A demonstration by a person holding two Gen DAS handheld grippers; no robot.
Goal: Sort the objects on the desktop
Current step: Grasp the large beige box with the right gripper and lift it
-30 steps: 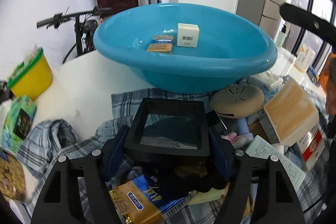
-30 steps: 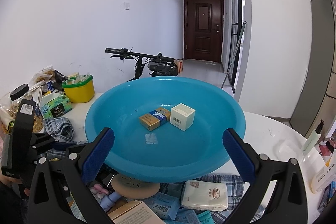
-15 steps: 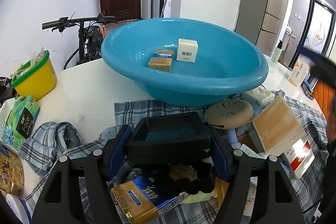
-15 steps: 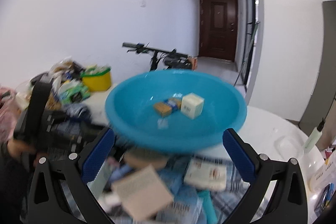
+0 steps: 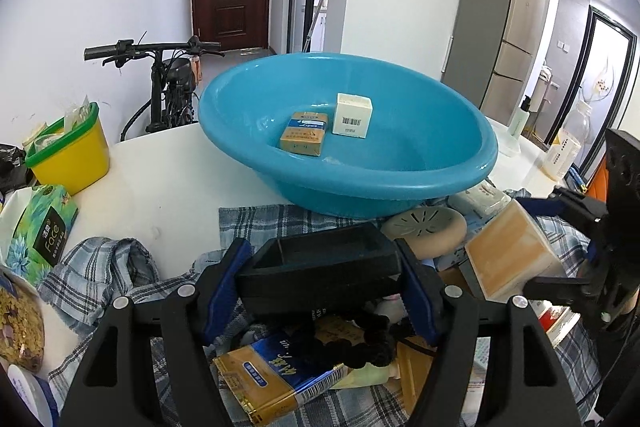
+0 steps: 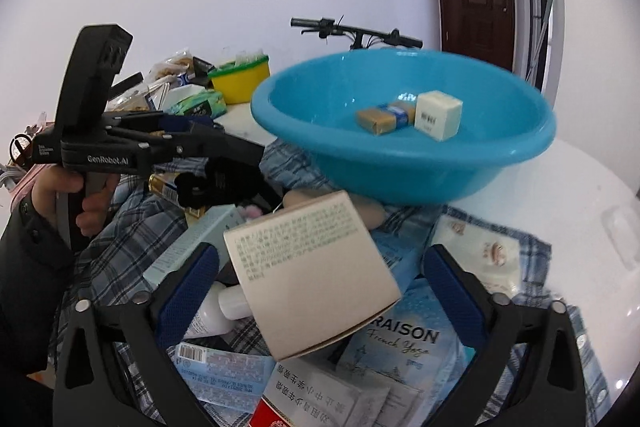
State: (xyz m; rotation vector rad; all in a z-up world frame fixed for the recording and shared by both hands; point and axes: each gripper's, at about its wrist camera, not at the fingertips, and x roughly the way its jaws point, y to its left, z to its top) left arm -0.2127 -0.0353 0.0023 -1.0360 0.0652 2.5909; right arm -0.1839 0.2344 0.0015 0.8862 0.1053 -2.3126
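Observation:
A blue basin (image 5: 360, 183) (image 6: 400, 159) stands on the white table, holding a gold-and-blue pack (image 5: 304, 139) (image 6: 384, 117) and a small white box (image 5: 353, 115) (image 6: 438, 115). My left gripper (image 5: 322, 261) (image 6: 224, 163) is shut on a black open box (image 5: 320, 267), held just above the pile in front of the basin. My right gripper (image 6: 320, 287) (image 5: 532, 247) is low over the pile with its jaws closing around a tan carton (image 6: 308, 275) (image 5: 508, 259). A gap still shows beside the right pad.
Clutter lies on a plaid cloth (image 5: 256, 223): a beige vented disc (image 5: 426, 229), a gold-blue packet (image 5: 276, 375), a mask sachet (image 6: 404, 339), a white tissue pack (image 6: 480, 255). A yellow tub (image 5: 68, 151) and green tissue pack (image 5: 40, 227) sit left. Bottles stand far right.
My right gripper dropped from above the basin down onto the pile and now has the tan carton between its jaws. My left gripper lifted the black box a little and levelled it.

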